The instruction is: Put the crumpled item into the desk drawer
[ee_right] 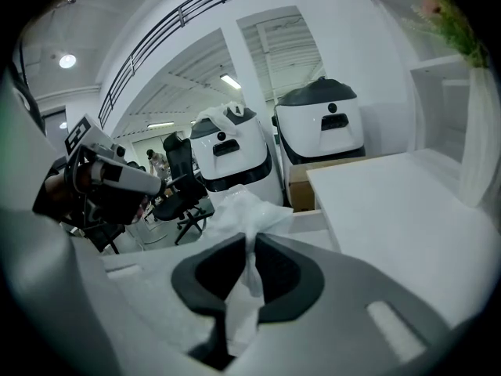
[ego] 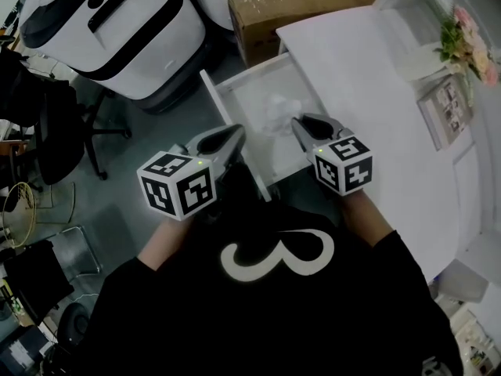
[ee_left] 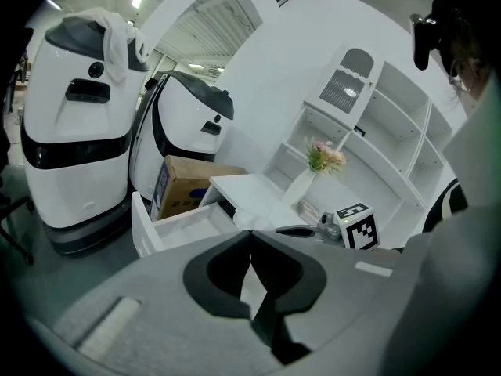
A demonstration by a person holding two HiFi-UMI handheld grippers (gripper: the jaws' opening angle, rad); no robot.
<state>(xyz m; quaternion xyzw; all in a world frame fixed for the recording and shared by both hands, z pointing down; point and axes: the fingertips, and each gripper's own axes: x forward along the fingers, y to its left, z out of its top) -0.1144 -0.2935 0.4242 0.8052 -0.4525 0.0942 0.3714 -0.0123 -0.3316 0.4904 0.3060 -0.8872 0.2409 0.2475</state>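
The white desk drawer [ego: 220, 94] stands pulled open below the white desk [ego: 376, 84]. A crumpled white paper item [ego: 278, 113] hangs over the drawer's inside, and my right gripper [ego: 300, 124] is shut on it. In the right gripper view the paper [ee_right: 244, 208] bulges out past that gripper's [ee_right: 251, 240] pinched tips. My left gripper [ego: 235, 136] is shut with nothing in it, close to the drawer's long side wall. From the left gripper [ee_left: 250, 234] view I see the open drawer [ee_left: 145, 229] and the right gripper's marker cube [ee_left: 356, 225].
Two large white machines [ego: 117, 22] stand on the floor beyond the drawer, with a cardboard box [ego: 297, 10] beside them. A black office chair [ego: 55, 131] is at the left. On the desk are a flower vase [ego: 462, 37] and a picture frame [ego: 446, 108].
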